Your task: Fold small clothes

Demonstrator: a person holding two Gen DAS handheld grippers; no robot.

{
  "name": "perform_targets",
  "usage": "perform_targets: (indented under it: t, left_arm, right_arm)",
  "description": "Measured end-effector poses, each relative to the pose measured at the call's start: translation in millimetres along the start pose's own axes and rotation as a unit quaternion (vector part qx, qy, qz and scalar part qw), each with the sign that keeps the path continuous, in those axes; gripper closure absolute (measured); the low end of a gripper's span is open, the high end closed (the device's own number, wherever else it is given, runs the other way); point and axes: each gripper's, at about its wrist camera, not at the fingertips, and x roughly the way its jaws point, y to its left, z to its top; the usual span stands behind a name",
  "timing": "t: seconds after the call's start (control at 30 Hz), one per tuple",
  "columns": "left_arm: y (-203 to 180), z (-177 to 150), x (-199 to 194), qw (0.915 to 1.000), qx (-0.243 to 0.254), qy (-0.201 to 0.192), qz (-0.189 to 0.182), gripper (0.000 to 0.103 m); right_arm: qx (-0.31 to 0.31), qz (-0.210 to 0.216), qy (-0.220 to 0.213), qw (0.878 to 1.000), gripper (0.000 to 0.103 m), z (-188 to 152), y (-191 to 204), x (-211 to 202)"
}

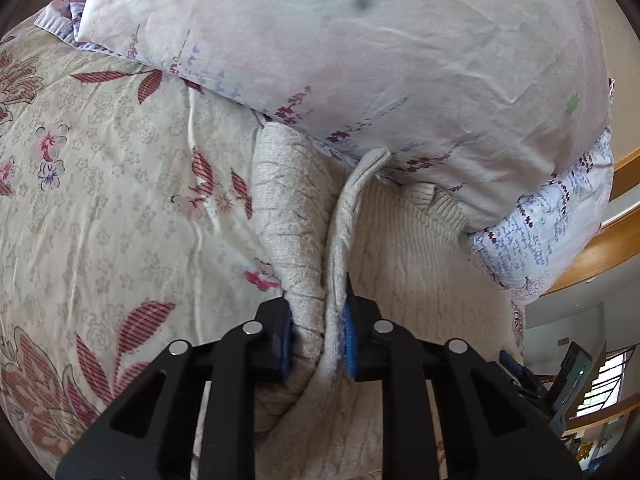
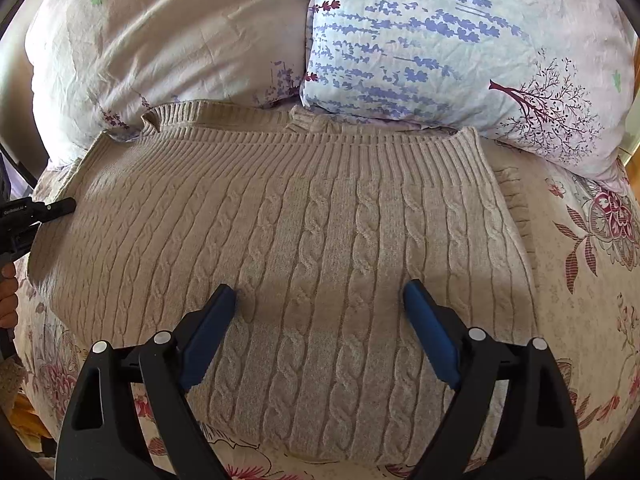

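One beige cable-knit sweater [image 2: 320,240] we see spread flat on the bed [image 2: 580,300] against the pillows [image 2: 440,40] at its head edge, our left gripper [image 1: 318,344] fingers clenched on a bunched fold, our right gripper [image 2: 320,320] fingers released above it

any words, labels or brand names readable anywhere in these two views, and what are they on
White lettering on the left gripper body, seen at the left edge of the right wrist view: too small and blurred to read.
Dark device with a green light at the lower right of the left wrist view: no legible text.
Beige cable-knit sweater, pillows, floral bedsheet: patterns only, no words or tags showing.
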Motion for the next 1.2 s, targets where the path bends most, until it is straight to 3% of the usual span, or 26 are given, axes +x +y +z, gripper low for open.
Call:
perform_targets:
  t: [0.17,0.47,0.63,0.77,0.87,0.97,1.0,1.07,1.13,1.2]
  left_arm:
    - [-31,-3,-19,0.9989,0.007,-0.021,-0.040,0.086]
    - [-127,-20,-41,0.9929,0.033,-0.043,-0.106,0.087]
    - [-186,-37,-15,0.9897,0.047,-0.028,-0.133,0.087]
    - [-214,-61,33,0.9924,0.057,0.007,-0.109,0.087]
    - [-215,-80,77,0.9941,0.035,0.057,-0.085,0.081]
    - [-210,-90,91,0.9894,0.012,0.083,-0.119,0.076]
    - [-210,-91,87,0.9871,0.013,0.084,-0.135,0.068]
    - [-212,-89,73,0.9873,0.022,0.067,-0.142,0.052]
    - [-205,-84,47,0.9909,0.032,0.016,-0.130,0.041]
    - [-188,-75,22,0.9959,0.028,-0.036,-0.078,0.038]
  right_arm:
    - [0.022,0.027,-0.010,0.999,0.015,-1,-12,-10]
    - [0.039,0.079,-0.038,0.995,0.015,3,-42,-37]
    - [0.057,0.119,-0.043,0.990,0.015,4,-66,-48]
    - [0.084,0.157,-0.027,0.984,0.015,-2,-84,-46]
    - [0.124,0.195,-0.009,0.973,0.015,-5,-99,-41]
    - [0.161,0.229,0.000,0.960,0.015,-7,-111,-38]
    - [0.171,0.239,0.003,0.956,0.015,-7,-114,-38]
    - [0.194,0.267,0.003,0.944,0.016,-6,-120,-38]
    - [0.221,0.298,0.012,0.928,0.016,2,-123,-30]
    - [0.243,0.328,0.026,0.912,0.019,1,-121,-23]
